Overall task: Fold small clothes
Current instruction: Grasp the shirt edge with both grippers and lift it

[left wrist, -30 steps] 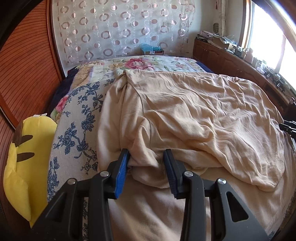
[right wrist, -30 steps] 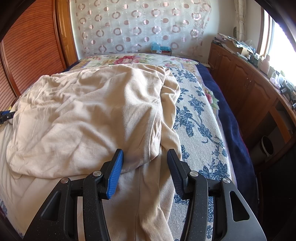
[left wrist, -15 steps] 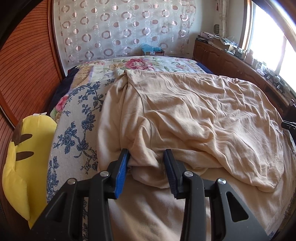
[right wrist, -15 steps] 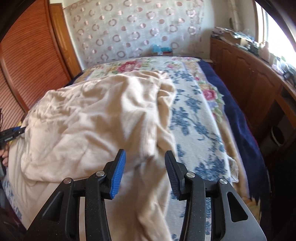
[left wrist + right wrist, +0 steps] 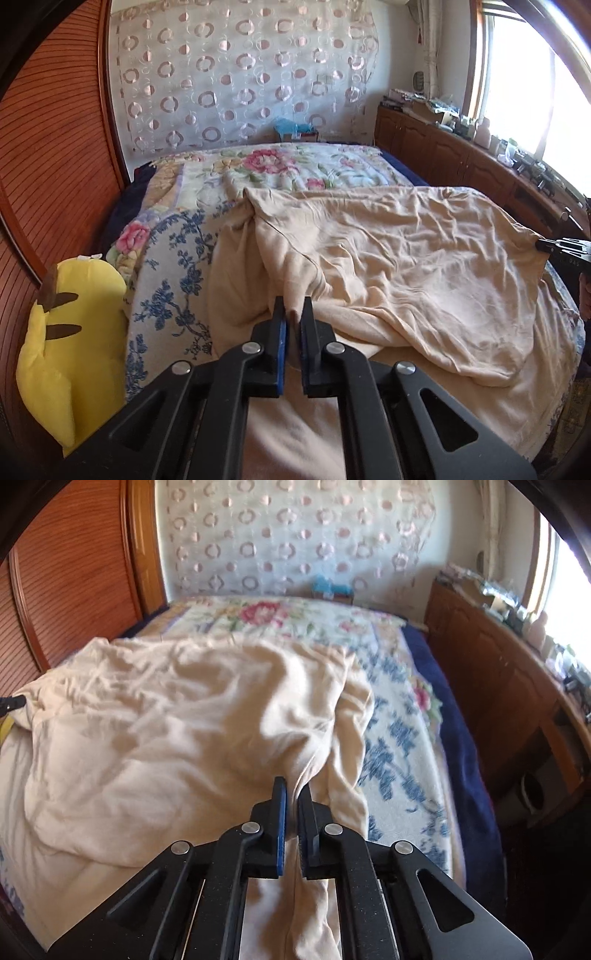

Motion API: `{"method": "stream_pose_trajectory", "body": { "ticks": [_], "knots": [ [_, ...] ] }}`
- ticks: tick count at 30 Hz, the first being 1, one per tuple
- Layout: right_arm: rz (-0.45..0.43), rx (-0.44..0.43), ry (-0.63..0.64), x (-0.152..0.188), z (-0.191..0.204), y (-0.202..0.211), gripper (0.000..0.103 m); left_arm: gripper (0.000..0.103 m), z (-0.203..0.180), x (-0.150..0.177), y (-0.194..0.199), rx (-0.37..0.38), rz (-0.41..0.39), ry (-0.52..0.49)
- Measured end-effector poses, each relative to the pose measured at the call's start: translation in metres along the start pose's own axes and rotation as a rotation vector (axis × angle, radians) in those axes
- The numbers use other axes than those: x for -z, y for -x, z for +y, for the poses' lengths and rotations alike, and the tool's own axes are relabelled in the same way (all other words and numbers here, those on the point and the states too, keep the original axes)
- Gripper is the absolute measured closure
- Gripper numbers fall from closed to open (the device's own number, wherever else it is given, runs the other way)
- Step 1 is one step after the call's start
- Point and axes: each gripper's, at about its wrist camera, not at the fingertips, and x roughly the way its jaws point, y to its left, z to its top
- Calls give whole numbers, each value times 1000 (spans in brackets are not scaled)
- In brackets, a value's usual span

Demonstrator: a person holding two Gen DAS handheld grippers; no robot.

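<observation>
My left gripper (image 5: 293,308) has just been closing and now pinches the beige garment (image 5: 406,266) lying on the bed (image 5: 166,266); my right gripper (image 5: 291,788), likewise closing, clamps its other edge.

A home bedroom: a bed under a floral quilt (image 5: 280,166) at twelve o'clock, patterned curtain (image 5: 240,74) behind, wooden cabinets (image 5: 443,155) below a sunlit window (image 5: 535,92) at two o'clock.
</observation>
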Motion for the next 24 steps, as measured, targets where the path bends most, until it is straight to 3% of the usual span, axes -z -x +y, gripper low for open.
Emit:
{"method": "stream_pose_trajectory", "body": {
  "ticks": [8,15,24],
  "knots": [
    [-120,-53,-35,-6,-8,54,102,100,11,7,30,8,-43,32],
    [-138,-99,-17,7,-4,93,102,100,10,24,59,42,-79,53],
    [-156,-93,-30,25,-18,138,102,100,25,45,101,54,-101,89]
  ]
}}
